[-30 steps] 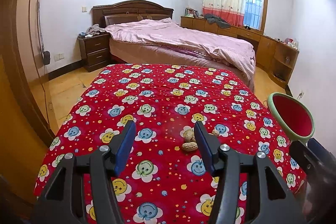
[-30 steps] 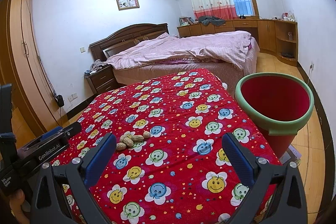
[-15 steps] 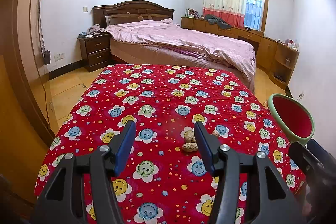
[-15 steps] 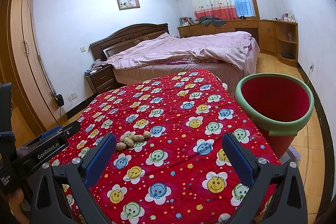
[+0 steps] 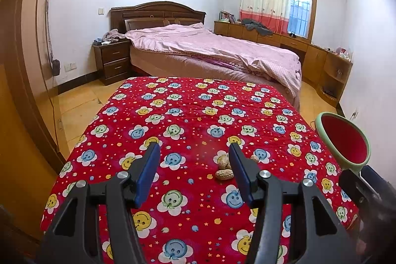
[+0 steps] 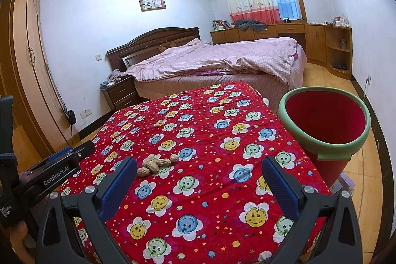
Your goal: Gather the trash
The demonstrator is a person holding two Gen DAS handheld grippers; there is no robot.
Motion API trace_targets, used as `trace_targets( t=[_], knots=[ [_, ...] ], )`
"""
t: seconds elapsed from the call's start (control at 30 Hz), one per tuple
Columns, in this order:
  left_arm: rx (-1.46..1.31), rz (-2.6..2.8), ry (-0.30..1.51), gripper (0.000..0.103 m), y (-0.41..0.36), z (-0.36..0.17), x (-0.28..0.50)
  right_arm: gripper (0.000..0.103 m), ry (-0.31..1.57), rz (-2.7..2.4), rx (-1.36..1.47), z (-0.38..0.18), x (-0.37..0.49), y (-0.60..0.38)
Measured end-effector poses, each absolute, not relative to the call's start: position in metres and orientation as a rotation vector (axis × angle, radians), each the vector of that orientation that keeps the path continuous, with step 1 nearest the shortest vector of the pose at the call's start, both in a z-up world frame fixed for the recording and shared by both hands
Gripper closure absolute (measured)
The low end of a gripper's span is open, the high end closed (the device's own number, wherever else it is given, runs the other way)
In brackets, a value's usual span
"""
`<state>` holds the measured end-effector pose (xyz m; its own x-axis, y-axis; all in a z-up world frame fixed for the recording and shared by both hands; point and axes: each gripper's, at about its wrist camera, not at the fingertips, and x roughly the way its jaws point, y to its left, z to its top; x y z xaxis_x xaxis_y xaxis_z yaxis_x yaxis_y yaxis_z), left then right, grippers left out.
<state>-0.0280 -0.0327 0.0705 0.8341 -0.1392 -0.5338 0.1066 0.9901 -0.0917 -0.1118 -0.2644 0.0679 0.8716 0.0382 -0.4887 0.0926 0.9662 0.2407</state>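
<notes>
left tool (image 5: pixel 194 155) hangs over the tabletop (image 5: pixel 188 115) with its jaws spread and nothing between them, blue pads bare. right tool (image 6: pixel 199 168) is the same deal but spread wider, also gripping nothing. the peanuts (image 6: pixel 156 163) sit in a little pile on the red smiley cloth, toward the near edge, just ahead of the left tool's right finger and not touching it. the red bin with a green rim (image 6: pixel 325 126) stands off the tabletop's right edge, down on the wood floor. pink bed (image 6: pixel 212 61) sits beyond the far edge.
</notes>
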Motion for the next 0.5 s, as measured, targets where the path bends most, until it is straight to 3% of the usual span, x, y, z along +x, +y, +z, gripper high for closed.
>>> trace_targets(
  t=[0.5],
  knots=[
    [-0.059, -0.123, 0.561, 0.045, -0.0335, 0.0719, -0.0307, 0.001, 0.514, -0.03, 0.261, 0.068, -0.1111, -0.2639]
  ],
)
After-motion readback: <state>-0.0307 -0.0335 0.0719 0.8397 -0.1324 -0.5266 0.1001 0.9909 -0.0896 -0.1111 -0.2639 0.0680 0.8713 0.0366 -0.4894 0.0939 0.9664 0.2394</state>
